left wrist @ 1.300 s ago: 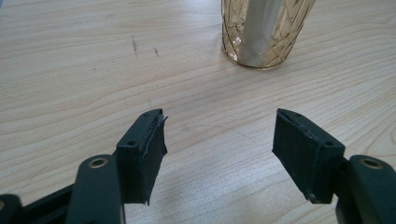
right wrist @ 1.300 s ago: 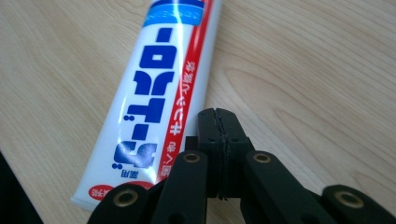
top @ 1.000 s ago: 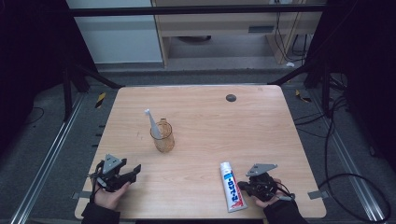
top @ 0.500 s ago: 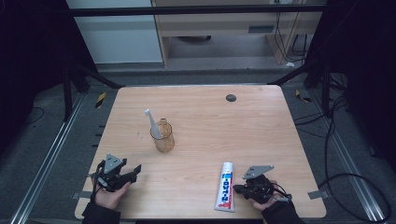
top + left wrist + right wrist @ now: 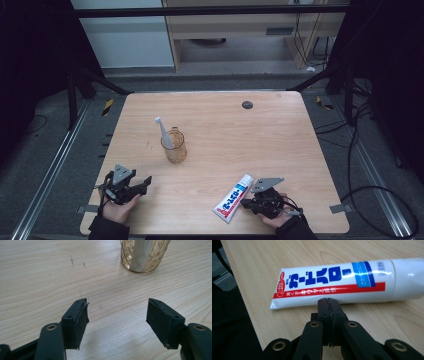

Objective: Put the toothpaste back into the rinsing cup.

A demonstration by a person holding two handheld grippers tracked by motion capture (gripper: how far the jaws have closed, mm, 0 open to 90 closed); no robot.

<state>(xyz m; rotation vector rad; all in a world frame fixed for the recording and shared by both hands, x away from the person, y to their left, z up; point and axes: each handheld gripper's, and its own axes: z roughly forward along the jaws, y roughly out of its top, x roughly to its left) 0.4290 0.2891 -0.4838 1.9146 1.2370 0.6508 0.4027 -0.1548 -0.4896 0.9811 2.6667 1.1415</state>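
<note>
A white toothpaste tube (image 5: 232, 198) with red and blue print lies slanted near the table's front edge, cap toward the far right. My right gripper (image 5: 245, 203) is shut with nothing between its pads. In the right gripper view its tips (image 5: 328, 302) rest right against the long side of the tube (image 5: 337, 282). My left gripper (image 5: 145, 182) sits at the front left, open and empty; its jaws (image 5: 117, 315) stand wide over bare wood. An amber glass cup (image 5: 175, 147) holds a white toothbrush (image 5: 162, 131); the cup (image 5: 145, 255) is just beyond the left jaws.
The wooden table (image 5: 280, 140) has a small dark round hole (image 5: 247, 104) near its far edge. Dark floor, metal rails and cables surround the table. The table's front edge (image 5: 249, 310) runs close by the tube's tail.
The toothpaste tube has swung from lying nearly straight front-to-back to a slant, tail shifted left. My right gripper has shifted slightly left toward it. The left gripper has stayed put.
</note>
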